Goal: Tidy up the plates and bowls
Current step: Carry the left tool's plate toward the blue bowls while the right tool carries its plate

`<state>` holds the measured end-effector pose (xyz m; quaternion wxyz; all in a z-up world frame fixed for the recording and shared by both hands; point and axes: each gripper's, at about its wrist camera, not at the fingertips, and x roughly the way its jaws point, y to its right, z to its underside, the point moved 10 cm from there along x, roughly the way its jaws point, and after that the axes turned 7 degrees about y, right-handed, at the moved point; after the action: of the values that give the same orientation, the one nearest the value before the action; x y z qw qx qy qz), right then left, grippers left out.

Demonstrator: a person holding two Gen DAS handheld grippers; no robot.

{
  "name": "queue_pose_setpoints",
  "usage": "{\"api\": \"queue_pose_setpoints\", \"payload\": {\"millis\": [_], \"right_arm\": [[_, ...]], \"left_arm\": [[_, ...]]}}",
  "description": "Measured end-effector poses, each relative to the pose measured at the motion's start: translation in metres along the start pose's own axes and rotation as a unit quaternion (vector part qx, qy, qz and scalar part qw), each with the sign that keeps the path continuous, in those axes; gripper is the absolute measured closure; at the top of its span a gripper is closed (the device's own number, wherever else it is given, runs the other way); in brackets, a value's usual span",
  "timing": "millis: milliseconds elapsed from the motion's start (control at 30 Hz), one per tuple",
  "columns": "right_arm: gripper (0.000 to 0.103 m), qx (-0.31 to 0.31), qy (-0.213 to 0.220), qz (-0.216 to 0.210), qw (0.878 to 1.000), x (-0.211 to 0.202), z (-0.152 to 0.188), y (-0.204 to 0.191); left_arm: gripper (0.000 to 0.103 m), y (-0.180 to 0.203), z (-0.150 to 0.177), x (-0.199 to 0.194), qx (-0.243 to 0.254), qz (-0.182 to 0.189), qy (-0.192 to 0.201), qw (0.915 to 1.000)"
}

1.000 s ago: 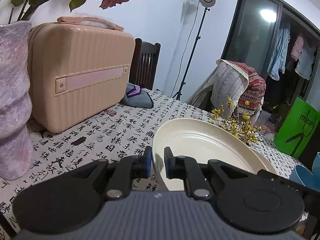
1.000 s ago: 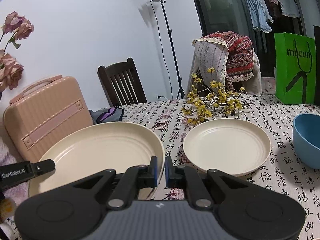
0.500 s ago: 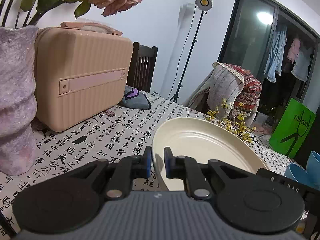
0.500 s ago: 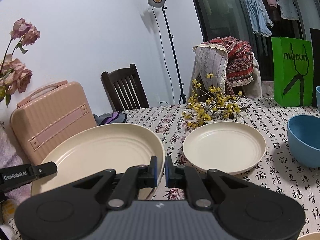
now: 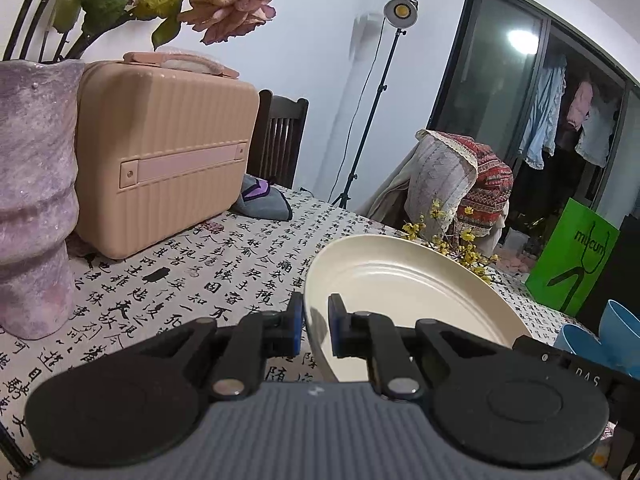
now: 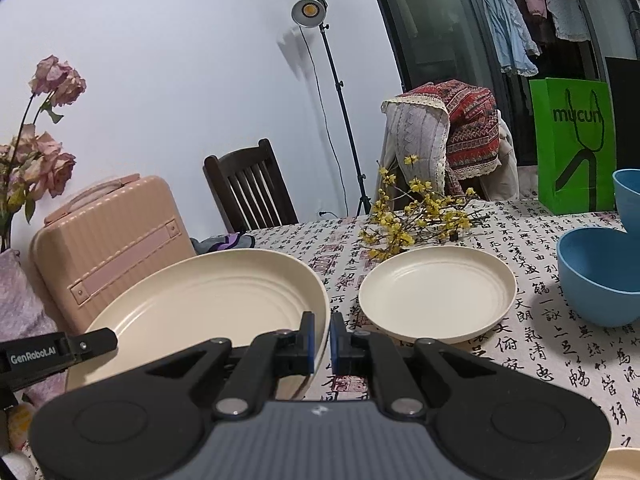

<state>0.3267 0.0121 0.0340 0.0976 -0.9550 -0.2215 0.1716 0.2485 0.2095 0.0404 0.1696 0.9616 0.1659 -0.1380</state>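
Observation:
A large cream plate (image 5: 400,292) hangs between both grippers, tilted a little above the tablecloth. My left gripper (image 5: 314,328) is shut on its near left rim. The same large plate (image 6: 208,304) fills the lower left of the right wrist view, where my right gripper (image 6: 321,344) is shut on its right rim. A smaller cream plate (image 6: 436,292) lies flat on the table just right of the held one. A blue bowl (image 6: 600,276) stands right of that, and a second blue bowl (image 6: 628,196) shows at the edge behind it.
A pink hard case (image 5: 168,160) and a mauve vase (image 5: 36,200) with dried roses stand at the table's left. Yellow blossom twigs (image 6: 420,216) lie behind the small plate. A green paper bag (image 6: 572,144) stands at the far right. Chairs stand behind the table.
Both grippers have drifted sideways together with the large plate still held. The vase has grown larger in the left wrist view, and the second blue bowl has come into the right wrist view.

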Motion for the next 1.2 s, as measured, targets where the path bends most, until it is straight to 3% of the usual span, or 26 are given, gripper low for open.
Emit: {"api": "queue_pose_setpoints", "payload": {"millis": [1200], "right_arm": [[0.096,0.011,0.02,0.009,1.0,-0.071,0.014,0.022]], "left_arm": [[0.09,0.025,0.02,-0.06,0.007,0.023,0.013,0.9996]]}}
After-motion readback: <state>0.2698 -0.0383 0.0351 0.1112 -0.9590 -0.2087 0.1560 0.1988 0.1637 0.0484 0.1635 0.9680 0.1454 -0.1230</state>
